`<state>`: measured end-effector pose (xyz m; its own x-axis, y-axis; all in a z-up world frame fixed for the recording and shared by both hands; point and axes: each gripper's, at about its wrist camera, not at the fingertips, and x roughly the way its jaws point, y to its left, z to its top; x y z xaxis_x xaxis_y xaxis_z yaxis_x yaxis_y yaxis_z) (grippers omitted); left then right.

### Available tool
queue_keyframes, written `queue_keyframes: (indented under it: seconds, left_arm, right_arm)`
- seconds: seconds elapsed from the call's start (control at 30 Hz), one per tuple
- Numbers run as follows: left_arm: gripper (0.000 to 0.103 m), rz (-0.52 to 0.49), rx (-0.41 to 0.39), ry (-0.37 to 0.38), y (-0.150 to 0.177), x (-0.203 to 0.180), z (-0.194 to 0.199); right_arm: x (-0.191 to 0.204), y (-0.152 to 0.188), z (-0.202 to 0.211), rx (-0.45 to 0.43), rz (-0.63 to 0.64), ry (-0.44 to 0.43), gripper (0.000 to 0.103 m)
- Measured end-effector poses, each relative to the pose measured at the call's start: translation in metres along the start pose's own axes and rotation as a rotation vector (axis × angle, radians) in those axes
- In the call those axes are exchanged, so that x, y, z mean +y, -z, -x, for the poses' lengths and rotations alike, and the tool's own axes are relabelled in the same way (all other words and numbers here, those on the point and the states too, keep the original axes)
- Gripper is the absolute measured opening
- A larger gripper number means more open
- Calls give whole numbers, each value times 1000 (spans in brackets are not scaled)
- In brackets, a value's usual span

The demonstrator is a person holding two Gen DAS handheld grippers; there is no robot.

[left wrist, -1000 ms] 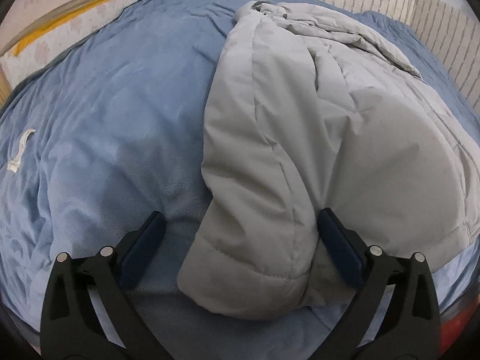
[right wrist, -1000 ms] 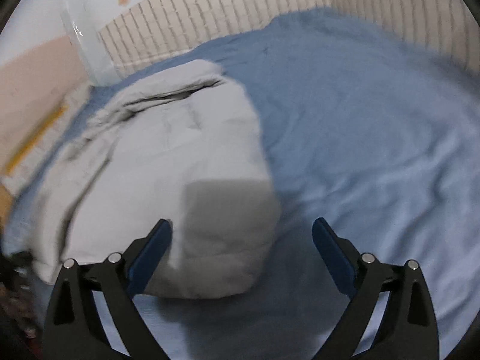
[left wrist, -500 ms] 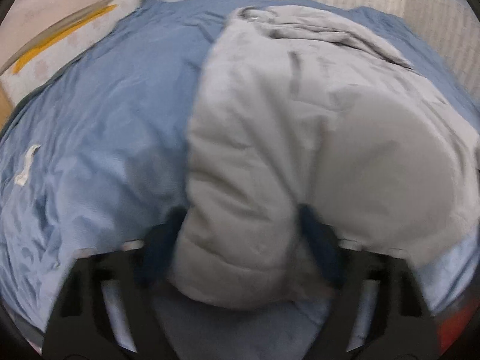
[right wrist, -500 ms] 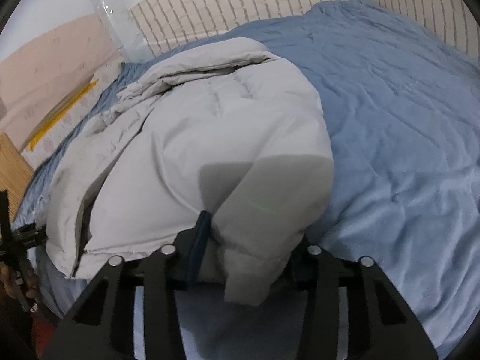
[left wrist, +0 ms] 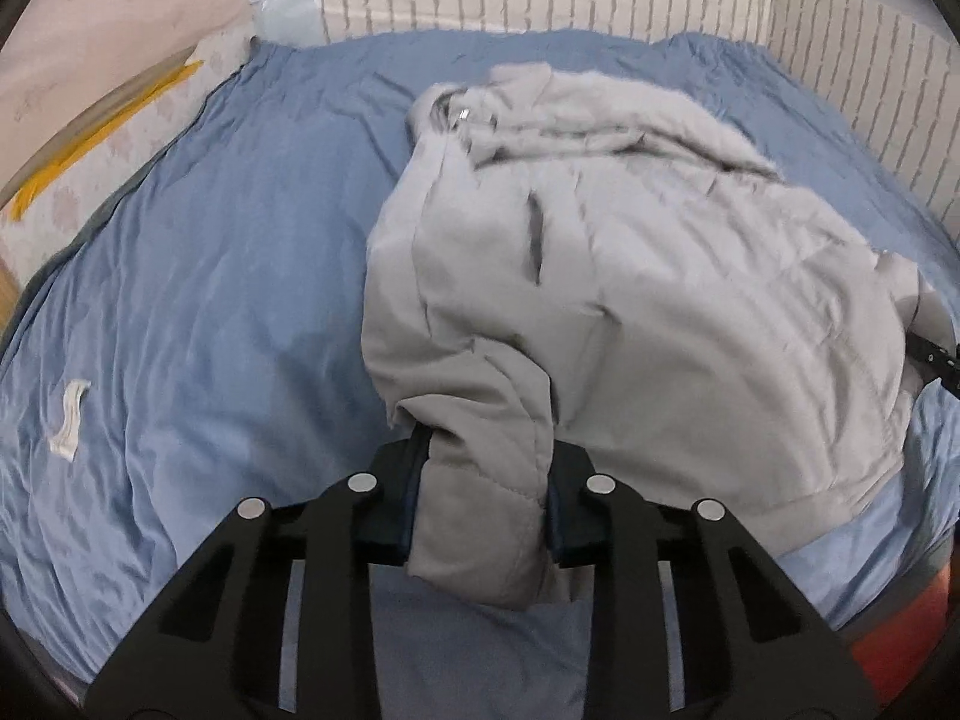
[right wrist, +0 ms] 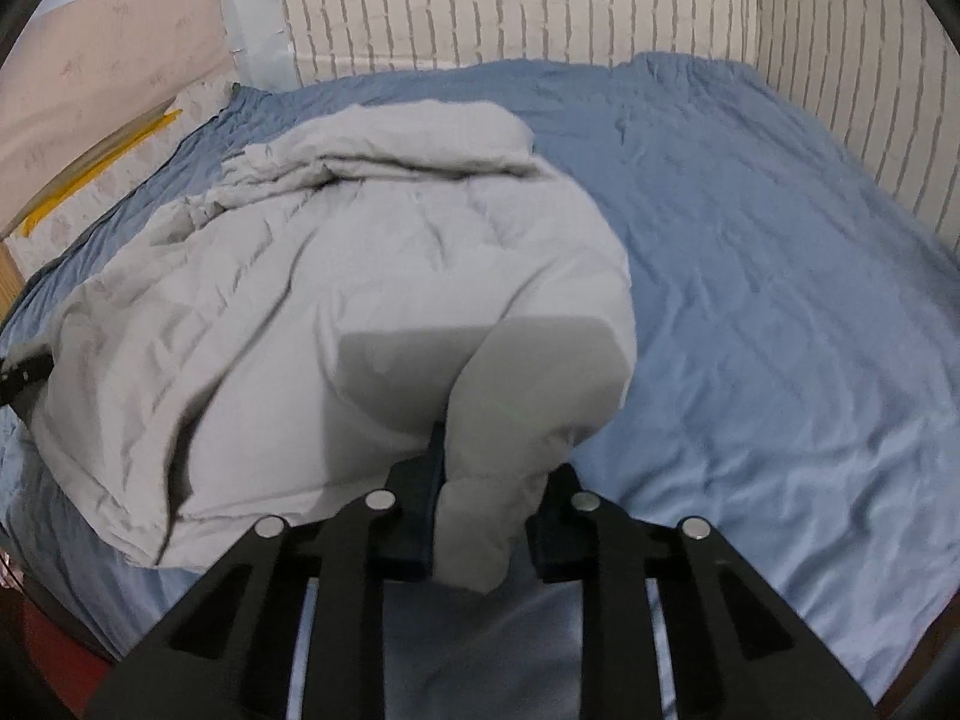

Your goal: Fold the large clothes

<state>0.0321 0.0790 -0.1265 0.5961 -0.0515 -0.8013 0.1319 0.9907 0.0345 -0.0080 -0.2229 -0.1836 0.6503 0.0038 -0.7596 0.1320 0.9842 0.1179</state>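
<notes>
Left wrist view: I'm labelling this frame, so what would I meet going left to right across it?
Yellow strip → small white scrap on the blue sheet → left gripper, shut on the grey jacket → right gripper's black tip.

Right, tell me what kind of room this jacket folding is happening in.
Most likely a bedroom. The grey jacket lies on a wide bed covered with a blue sheet, pushed into a corner of white brick-pattern walls. Both grippers grip the jacket's near edge.
</notes>
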Motion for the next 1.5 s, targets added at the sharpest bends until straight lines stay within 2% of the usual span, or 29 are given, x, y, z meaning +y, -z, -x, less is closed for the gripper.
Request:
queue_keyframes:
  seconds: [0.23,0.53,0.77,0.87,1.07,1.23,1.3,1.5]
  left_arm:
    - [29,23,-57,42,-40,0,23]
    - [29,26,-63,-16,-78,7,36]
    - [28,54,-96,-49,-138,19,42]
    - [26,61,-148,-51,-173,24,55]
    - [26,-7,-236,-112,-229,19,77]
    - [26,5,-261,-127,-267,32,60]
    - [26,6,-255,-144,-277,34,43]
    - [26,45,-197,-115,-301,51,-17]
  right_arm:
    - [3,-47,24,-74,25,4,19]
    - [3,-121,24,-171,57,2,19]
    - [6,-185,18,-236,51,-16,18]
    - [8,-218,21,-281,46,-1,18]
    - [10,-284,29,-370,37,20,17]
    - [15,-321,9,-383,44,51,17]
    - [12,-332,-12,-363,39,60,17]
    - [6,-356,-77,-270,4,54,17]
